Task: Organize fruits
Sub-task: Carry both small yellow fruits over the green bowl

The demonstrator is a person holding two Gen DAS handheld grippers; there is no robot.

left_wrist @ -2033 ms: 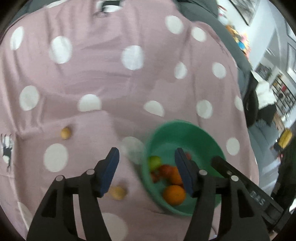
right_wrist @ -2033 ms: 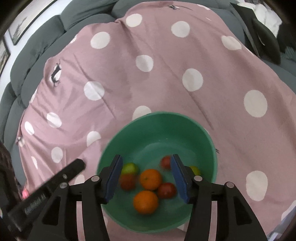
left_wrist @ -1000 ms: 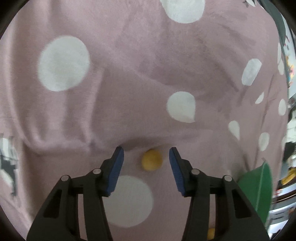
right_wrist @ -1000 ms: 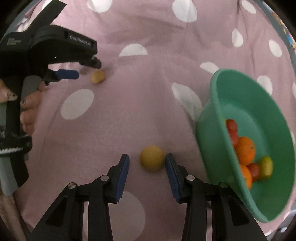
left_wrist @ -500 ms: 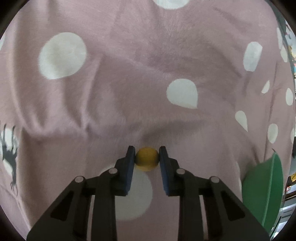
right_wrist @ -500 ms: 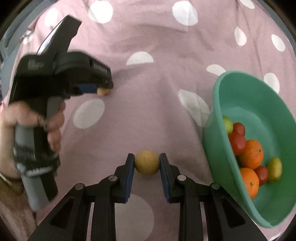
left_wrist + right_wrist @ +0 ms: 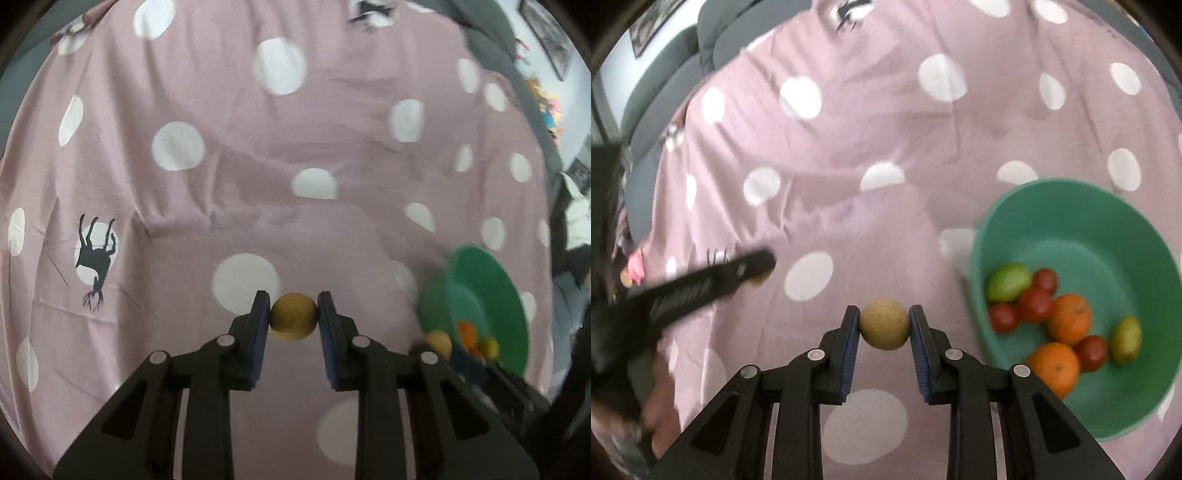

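My left gripper (image 7: pixel 293 321) is shut on a small round yellow-brown fruit (image 7: pixel 293 322) and holds it above the pink dotted cloth. My right gripper (image 7: pixel 884 325) is shut on a second, like fruit (image 7: pixel 884 324), also lifted off the cloth. A green bowl (image 7: pixel 1115 236) sits to the right of the right gripper and holds oranges (image 7: pixel 1069 317), small red fruits (image 7: pixel 1034 303) and green-yellow fruits (image 7: pixel 1009 282). In the left wrist view the bowl (image 7: pixel 491 280) is at the far right, with the right gripper's fruit (image 7: pixel 439 343) beside it.
The pink cloth with white dots (image 7: pixel 258 155) covers the whole work surface over a grey sofa (image 7: pixel 665 85). The left gripper's black body (image 7: pixel 701 284) and the hand holding it cross the left side of the right wrist view.
Both grippers have lifted their fruits off the cloth. The left gripper has swung toward the bowl, which now shows more in its view. The right gripper has moved nearer the bowl.
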